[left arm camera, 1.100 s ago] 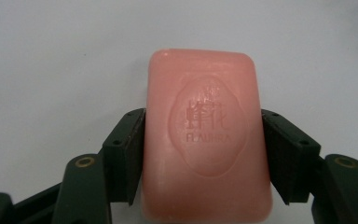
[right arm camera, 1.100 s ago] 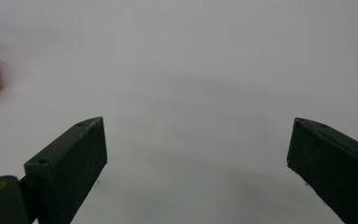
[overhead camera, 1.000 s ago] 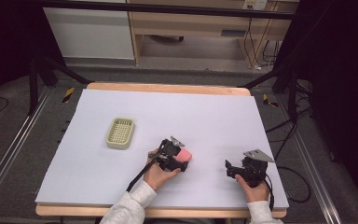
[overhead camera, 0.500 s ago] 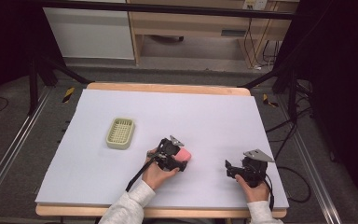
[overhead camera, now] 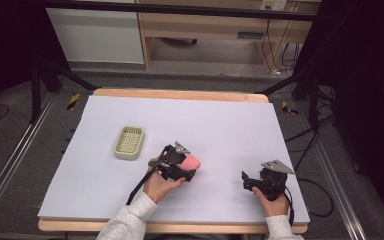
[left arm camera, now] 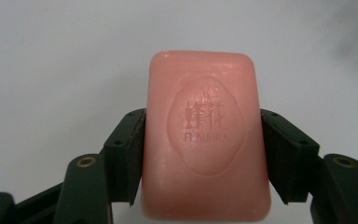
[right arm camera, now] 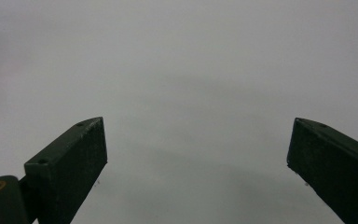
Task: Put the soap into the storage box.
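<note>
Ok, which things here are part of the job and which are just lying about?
In the job:
- pink rectangular soap bar, clamped in the left hand-held gripper
- pale green slotted plastic soap dish, probably

Lying about:
- right hand-held gripper, open, idle
- yellow-black tape strip on the floor

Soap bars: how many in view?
1. The pink soap bar sits clamped in the left hand-held gripper, right of the empty green soap dish. Nothing suggests another one is hidden.
</note>
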A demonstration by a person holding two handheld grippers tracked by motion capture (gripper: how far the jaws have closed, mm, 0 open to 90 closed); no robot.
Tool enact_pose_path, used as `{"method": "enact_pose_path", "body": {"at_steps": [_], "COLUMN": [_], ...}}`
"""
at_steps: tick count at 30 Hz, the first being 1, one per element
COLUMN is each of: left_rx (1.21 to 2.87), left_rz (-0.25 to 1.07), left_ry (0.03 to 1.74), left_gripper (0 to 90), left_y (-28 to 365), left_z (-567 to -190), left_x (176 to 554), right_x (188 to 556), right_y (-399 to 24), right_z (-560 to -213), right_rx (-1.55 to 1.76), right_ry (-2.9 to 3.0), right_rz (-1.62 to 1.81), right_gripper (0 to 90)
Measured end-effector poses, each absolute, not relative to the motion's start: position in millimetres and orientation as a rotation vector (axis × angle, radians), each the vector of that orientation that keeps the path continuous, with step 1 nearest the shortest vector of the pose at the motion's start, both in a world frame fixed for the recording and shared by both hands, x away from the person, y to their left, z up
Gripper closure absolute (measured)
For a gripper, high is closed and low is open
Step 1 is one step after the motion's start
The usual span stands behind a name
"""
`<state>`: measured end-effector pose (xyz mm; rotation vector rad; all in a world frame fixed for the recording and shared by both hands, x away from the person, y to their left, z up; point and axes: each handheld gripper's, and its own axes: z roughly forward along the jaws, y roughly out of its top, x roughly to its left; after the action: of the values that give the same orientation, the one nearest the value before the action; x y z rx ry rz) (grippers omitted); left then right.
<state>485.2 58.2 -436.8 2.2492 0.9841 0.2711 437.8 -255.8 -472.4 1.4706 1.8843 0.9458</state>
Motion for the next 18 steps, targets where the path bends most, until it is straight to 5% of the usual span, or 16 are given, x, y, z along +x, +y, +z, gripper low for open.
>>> {"method": "enact_pose_path", "body": {"at_steps": [18], "left_rx": [2.221], "left_rz": [0.315], "left_ry": [1.022], "left_gripper": [37.2], "left_y": [97], "left_z": [-424], "left_x": [486], "right_x": [438], "right_y": [-254], "right_z": [-473], "right_rx": [1.484], "right_ry": [1.883], "right_rz": [0.940], "right_gripper": [5.1]}}
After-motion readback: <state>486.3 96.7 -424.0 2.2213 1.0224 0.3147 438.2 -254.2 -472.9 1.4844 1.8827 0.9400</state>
